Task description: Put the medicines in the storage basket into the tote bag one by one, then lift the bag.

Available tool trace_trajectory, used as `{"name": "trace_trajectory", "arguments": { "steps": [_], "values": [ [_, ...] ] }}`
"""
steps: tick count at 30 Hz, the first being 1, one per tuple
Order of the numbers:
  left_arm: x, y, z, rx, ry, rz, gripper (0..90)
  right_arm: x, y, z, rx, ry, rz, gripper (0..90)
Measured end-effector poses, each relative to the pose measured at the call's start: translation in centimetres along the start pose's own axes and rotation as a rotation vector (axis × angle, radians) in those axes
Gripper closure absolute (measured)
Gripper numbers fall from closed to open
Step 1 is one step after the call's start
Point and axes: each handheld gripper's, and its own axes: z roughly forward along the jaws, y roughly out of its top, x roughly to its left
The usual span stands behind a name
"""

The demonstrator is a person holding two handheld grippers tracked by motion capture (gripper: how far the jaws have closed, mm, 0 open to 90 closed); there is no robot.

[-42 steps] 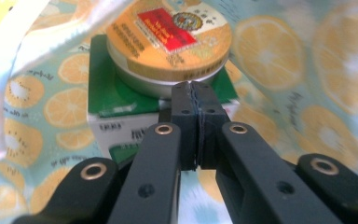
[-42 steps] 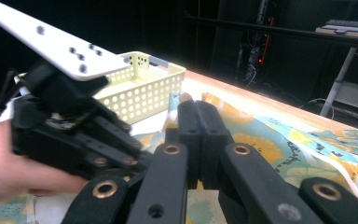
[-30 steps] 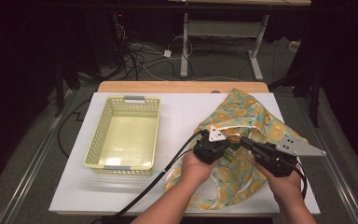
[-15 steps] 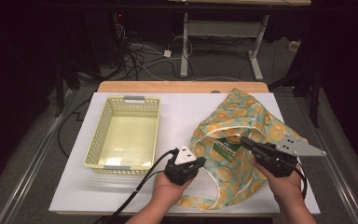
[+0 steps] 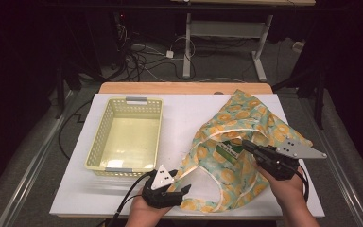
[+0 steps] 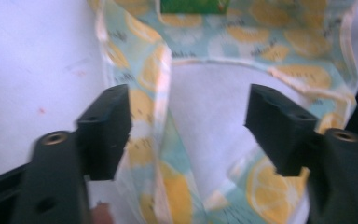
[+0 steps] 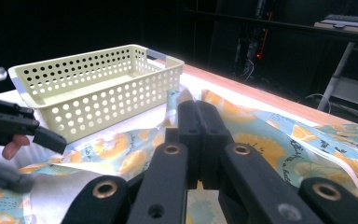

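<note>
Lemon-print bag (image 5: 246, 142) spread across right half of white table (image 5: 179, 113) — right gripper (image 5: 246, 144) clamped on its cloth beside green label (image 5: 229, 150); left gripper (image 5: 185, 190) at near edge, jaws just opened — strap (image 6: 161, 116) loose between them.

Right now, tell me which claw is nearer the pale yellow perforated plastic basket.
Left. The left claw sits just off the pale yellow perforated plastic basket's near right corner; the right claw is farther right, over the lemon-print cloth bag.
</note>
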Motion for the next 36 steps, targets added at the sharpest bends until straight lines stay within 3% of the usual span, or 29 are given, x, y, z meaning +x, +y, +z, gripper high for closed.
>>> {"name": "trace_trajectory", "arguments": {
  "steps": [4,8,12,14,16,17,20,23,27,30,36],
  "values": [
    [-0.1,-0.5,-0.2,0.019,0.017,-0.023,15.3,0.0,-0.2,0.0,0.005,-0.002,0.006,90.0],
    [0.4,-1.0,-0.2,0.056,0.008,-0.068,10.9,-0.2,-0.4,0.0,0.010,-0.006,0.013,90.0],
    [0.5,-1.5,0.0,0.082,0.049,-0.064,9.7,-0.4,-0.5,-0.1,0.010,-0.007,0.021,90.0],
    [0.5,-1.8,0.3,0.111,0.083,-0.067,9.7,-0.4,-0.5,-0.1,0.011,-0.008,0.019,90.0],
    [0.6,-2.1,0.9,0.157,0.080,-0.079,9.8,-0.3,-0.6,-0.1,0.012,-0.005,0.018,90.0],
    [0.5,-2.1,0.9,0.166,0.091,-0.064,11.3,-0.3,-0.6,0.0,0.013,-0.003,0.020,90.0],
    [0.0,-2.3,0.8,0.142,0.104,-0.036,28.8,-0.2,-0.5,0.0,0.013,-0.003,0.012,90.0],
    [-0.4,-2.5,0.7,0.124,0.070,0.000,50.7,-0.2,-0.6,-0.1,0.012,-0.006,0.017,90.0],
    [-0.2,-2.5,0.6,0.113,0.043,0.016,78.1,-0.4,-0.7,0.1,0.014,-0.012,0.021,90.0],
    [-0.2,-2.5,0.5,0.103,0.021,0.032,83.8,-0.4,-0.7,0.3,0.010,-0.022,0.015,90.0],
    [-0.5,-1.7,-0.4,-0.024,-0.001,0.036,85.9,-0.3,-0.9,0.1,-0.002,-0.029,0.016,90.0]
  ]
}}
